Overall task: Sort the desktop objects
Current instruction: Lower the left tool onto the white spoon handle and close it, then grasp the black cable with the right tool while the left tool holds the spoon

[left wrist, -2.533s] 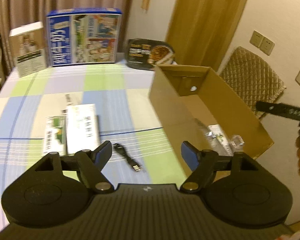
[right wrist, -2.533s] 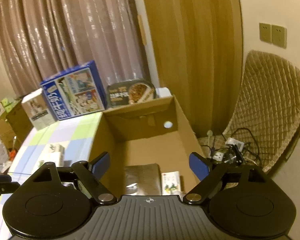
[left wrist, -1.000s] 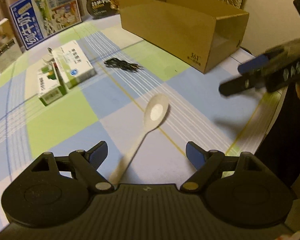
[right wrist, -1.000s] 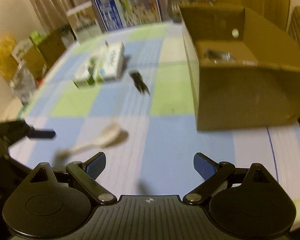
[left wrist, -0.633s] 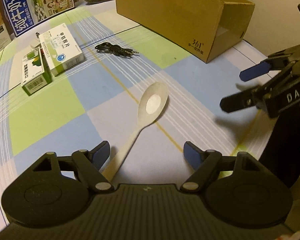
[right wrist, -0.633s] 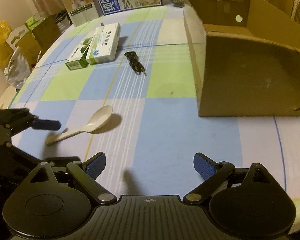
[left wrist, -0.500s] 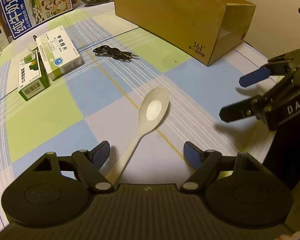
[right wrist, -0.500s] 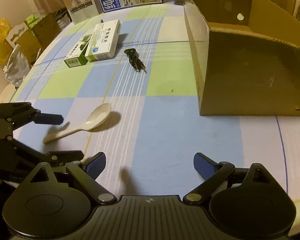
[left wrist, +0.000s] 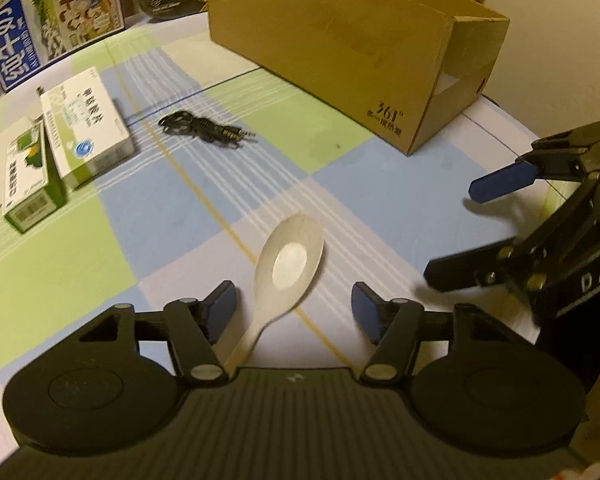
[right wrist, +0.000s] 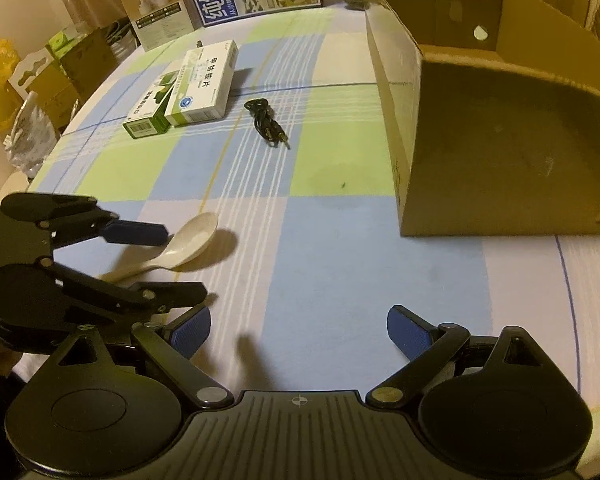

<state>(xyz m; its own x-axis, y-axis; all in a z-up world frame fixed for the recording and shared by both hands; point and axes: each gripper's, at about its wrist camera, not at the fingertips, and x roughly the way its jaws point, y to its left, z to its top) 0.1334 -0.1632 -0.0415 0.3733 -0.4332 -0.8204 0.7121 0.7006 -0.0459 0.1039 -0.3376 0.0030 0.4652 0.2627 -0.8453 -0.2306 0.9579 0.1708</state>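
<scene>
Closing around the white spoon (left wrist: 288,268) but not yet pressing it, the left hand-held gripper (left wrist: 292,306) is seen in the left wrist view, the spoon lying on the checked tabletop (left wrist: 160,208) near the cardboard box (left wrist: 340,52). In the right wrist view the right hand-held gripper (right wrist: 298,330) is held wide apart and empty above the tabletop, with the spoon at its left between the other gripper's fingers (right wrist: 136,234)

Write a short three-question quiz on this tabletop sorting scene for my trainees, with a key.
1. True or false: the white spoon lies between the left tool's fingers.
2. Which lies nearest the cardboard box: A the medicine boxes, B the black cable, C the spoon?
3. Fill in: the right tool holds ____.

Key
1. True; the jaws are closing, pads not yet pressing on it.
2. B.
3. Nothing; its jaws stand open over bare tablecloth.
</scene>
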